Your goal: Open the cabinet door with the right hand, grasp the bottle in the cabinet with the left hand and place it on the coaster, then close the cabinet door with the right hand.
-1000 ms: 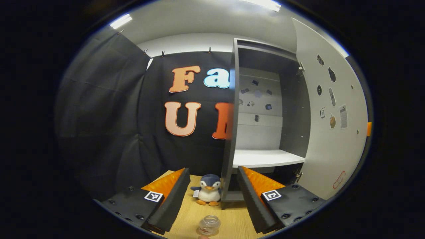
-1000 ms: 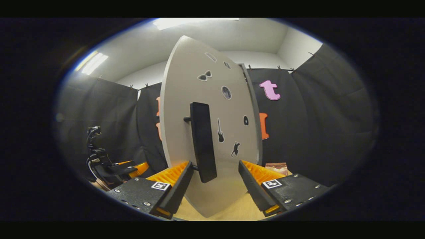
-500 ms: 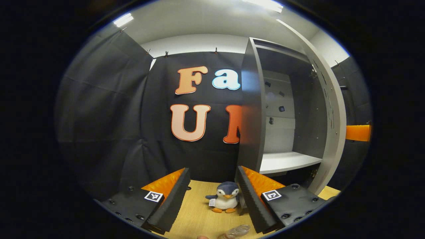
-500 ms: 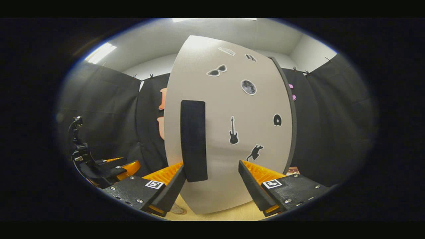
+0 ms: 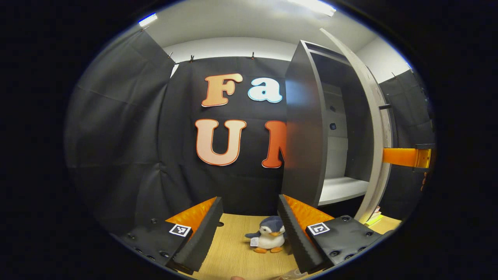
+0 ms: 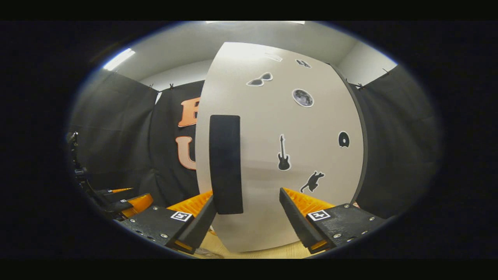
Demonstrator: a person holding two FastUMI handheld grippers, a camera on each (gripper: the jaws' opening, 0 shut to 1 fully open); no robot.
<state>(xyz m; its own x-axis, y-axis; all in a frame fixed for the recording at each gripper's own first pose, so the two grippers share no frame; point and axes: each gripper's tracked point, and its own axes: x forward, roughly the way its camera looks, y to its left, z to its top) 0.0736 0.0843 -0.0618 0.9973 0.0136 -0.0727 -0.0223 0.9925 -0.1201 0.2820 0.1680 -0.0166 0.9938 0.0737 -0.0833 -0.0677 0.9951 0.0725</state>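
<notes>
Facing your right gripper [image 6: 247,212], the door [image 6: 280,155] stands just ahead, its handle [image 6: 225,163] by the left finger; jaws apart. Your left gripper [image 5: 249,229] gapes too, bottle [image 5: 290,275] below its right finger.

A staged recording booth is shown rather than a lived-in home. Black cloth [image 5: 124,147] is hung as walls on every side and is held at its top edge by small clips [image 5: 191,58], with a plain white wall and ceiling strip lights [image 5: 311,4] seen above it. A light wooden table [image 5: 233,249] is set inside, on which a grey cabinet [image 5: 303,128] decorated with stickers [image 6: 283,152] and a plush penguin [image 5: 268,239] are placed as props.
</notes>
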